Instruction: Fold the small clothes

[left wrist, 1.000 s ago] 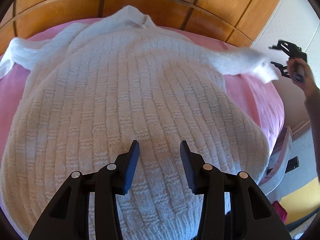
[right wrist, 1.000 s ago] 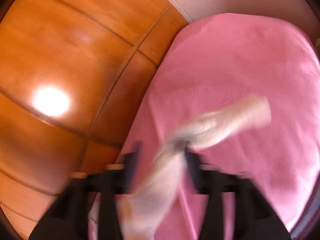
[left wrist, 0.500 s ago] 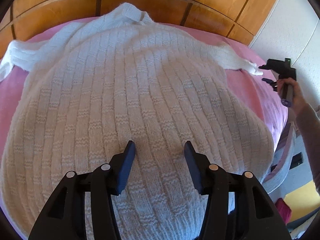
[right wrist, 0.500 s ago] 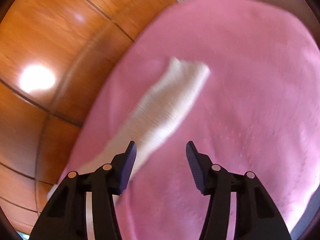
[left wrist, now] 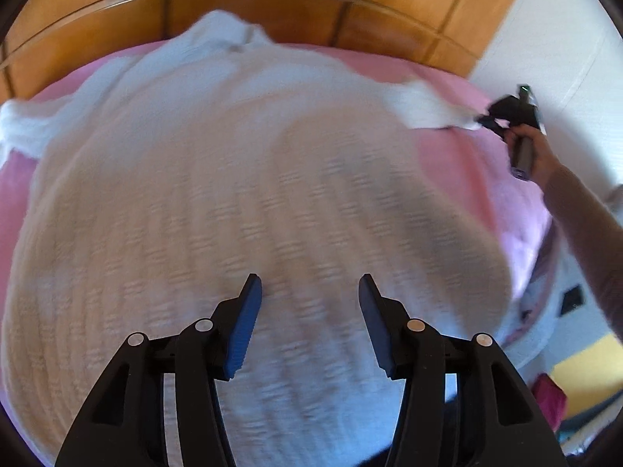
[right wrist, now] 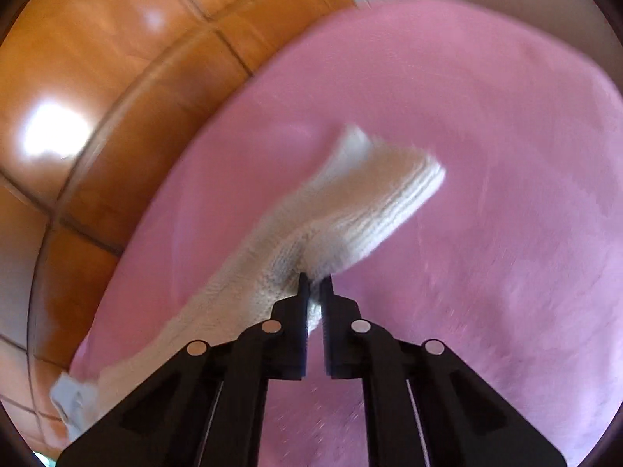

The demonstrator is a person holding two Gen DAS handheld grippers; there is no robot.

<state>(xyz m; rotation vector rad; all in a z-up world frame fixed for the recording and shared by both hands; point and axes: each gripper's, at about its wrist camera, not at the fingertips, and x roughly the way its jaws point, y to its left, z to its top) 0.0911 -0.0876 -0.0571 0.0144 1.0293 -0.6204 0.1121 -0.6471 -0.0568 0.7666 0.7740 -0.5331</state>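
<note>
Sweater (left wrist: 241, 179) — a white knit, spread flat on the pink bed (right wrist: 486, 136) below the wooden headboard (left wrist: 272, 4) — looks soft, light and stretchy, so it will sag and drag wherever it is lifted. The right tool (right wrist: 315, 284) is clenched on one sleeve (right wrist: 366, 202) near the cuff (a sensible hold: the ribbing gives grip). The left tool (left wrist: 305, 292) hangs released over the body, gripping nothing — the hem or a shoulder would suit it.

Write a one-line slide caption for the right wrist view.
Right tool shut on the white sweater's sleeve, lifting it over the pink bedsheet.
</note>
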